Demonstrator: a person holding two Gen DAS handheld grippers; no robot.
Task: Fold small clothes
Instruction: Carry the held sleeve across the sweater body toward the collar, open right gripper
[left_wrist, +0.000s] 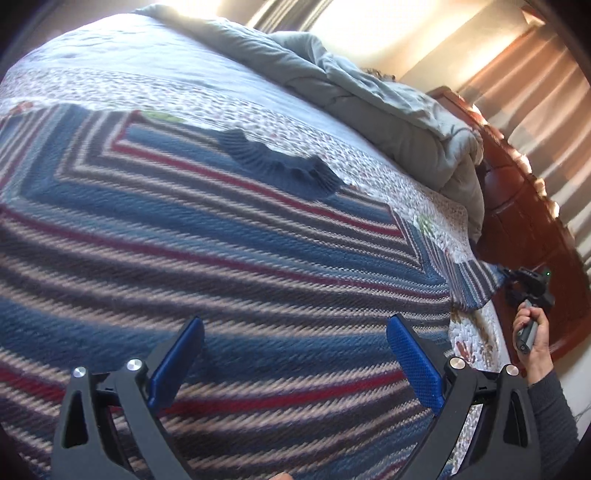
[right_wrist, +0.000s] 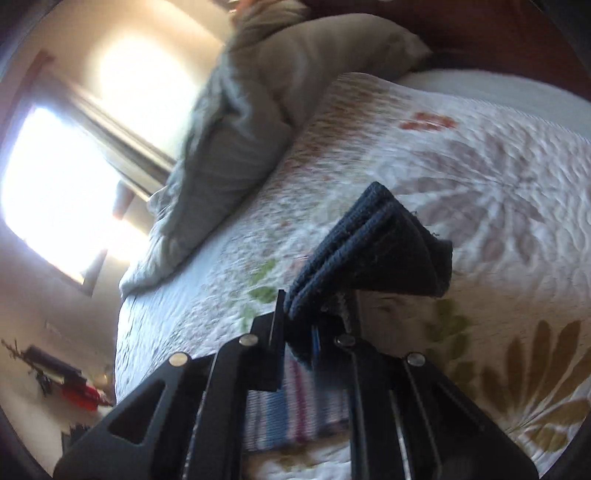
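Two grippers at work over one striped sweater (left_wrist: 207, 236), which lies spread flat on the floral quilt (left_wrist: 207, 99) of the bed and fills most of the left wrist view, navy collar (left_wrist: 280, 166) toward upper centre.

Left gripper (left_wrist: 295, 362): blue pads spread wide, hovering above the lower body of the knit, nothing between them. We judge it is waiting to pin or take the hem.

Right gripper (right_wrist: 314, 332): jaws pressed together on a dark navy ribbed cuff (right_wrist: 373, 243), bunched thick and fanning out past the fingers. Striped sleeve fabric hangs below it. We read this as taking the sleeve end so it can be carried across the body for a fold.

View differences: the left wrist view alone shows the whole garment's lie, plus the person's hand (left_wrist: 532, 332) on the right tool at right edge. Only the right wrist view shows the pinch close up; it also catches the grey duvet (right_wrist: 236, 122) and bright window (right_wrist: 59, 177) at left.
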